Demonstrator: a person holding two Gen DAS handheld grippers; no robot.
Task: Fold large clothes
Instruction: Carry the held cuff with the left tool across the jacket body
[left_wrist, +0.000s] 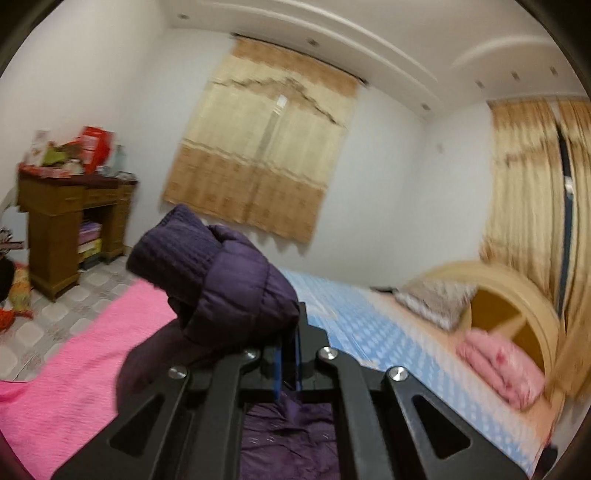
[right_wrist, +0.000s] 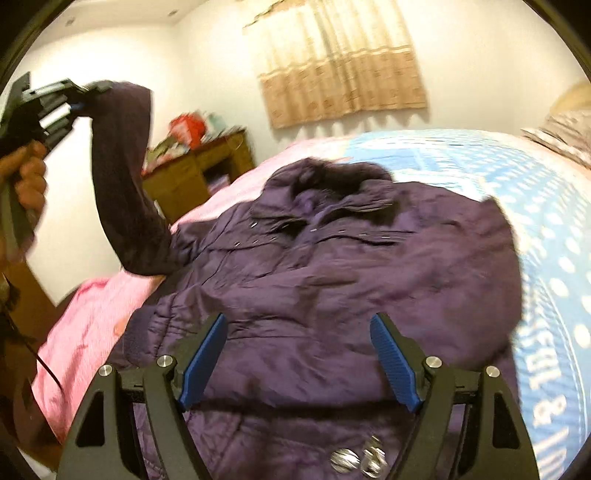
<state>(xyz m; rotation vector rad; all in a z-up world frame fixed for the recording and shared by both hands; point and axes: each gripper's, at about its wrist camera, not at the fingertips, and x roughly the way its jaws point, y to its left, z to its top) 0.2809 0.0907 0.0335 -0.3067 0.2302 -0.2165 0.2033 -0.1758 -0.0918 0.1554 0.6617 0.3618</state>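
The puffer jacket (right_wrist: 314, 266) is dark purple with a darker ribbed cuff (left_wrist: 173, 243). It lies on a bed whose blanket (left_wrist: 66, 376) is bright pink to the jacket's left, and whose sheet (right_wrist: 546, 221) is light blue with white dots to its right. The hand-held gripper pads (right_wrist: 205, 363) are blue on black frames. Beyond the jacket, the curtain (left_wrist: 258, 147) is cream and tan, the dresser (left_wrist: 62, 221) brown.
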